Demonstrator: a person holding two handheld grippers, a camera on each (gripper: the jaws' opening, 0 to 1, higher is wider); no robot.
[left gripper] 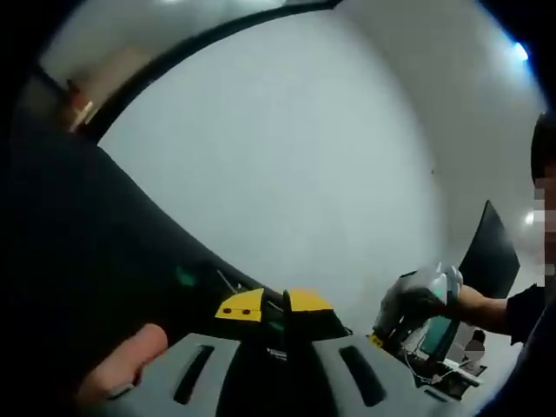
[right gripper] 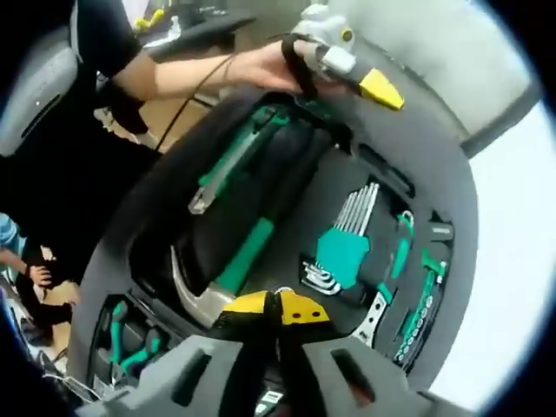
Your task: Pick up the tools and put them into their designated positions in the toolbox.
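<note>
Left gripper: in the left gripper view we see our yellow-tipped grey left gripper (left gripper: 274,306) with its jaws pressed together and nothing between them, aimed out over the bare white table surface (left gripper: 295,165). A fingertip (left gripper: 126,360) of the hand holding it pokes in at the lower left.

Right gripper: in the right gripper view our right gripper (right gripper: 276,306) also has its yellow tips closed against each other, and we can't spot anything pinched in there. It hangs right above the hammer head.

Toolbox: the open black plastic toolbox with grey foam inserts (right gripper: 104,252) sits on the white table, and the left gripper is up at its far rim.

Hammer: the steel claw hammer with the green and black handle (right gripper: 228,269) lies in the long central recess, head toward us.

Knife: the green and silver utility knife (right gripper: 228,165) lies in the same recess, beside the hammer handle on its far side.

Hex keys: the fan of silver hex keys in a green holder (right gripper: 346,239) rests in the compartment next to the hammer.

Small stuff: the adjustable wrench (right gripper: 388,278) and a row of green-banded sockets (right gripper: 415,308) line the edge nearest the bare table.

Pliers: green-handled pliers (right gripper: 130,347) sit in the slots at the near corner.
</note>
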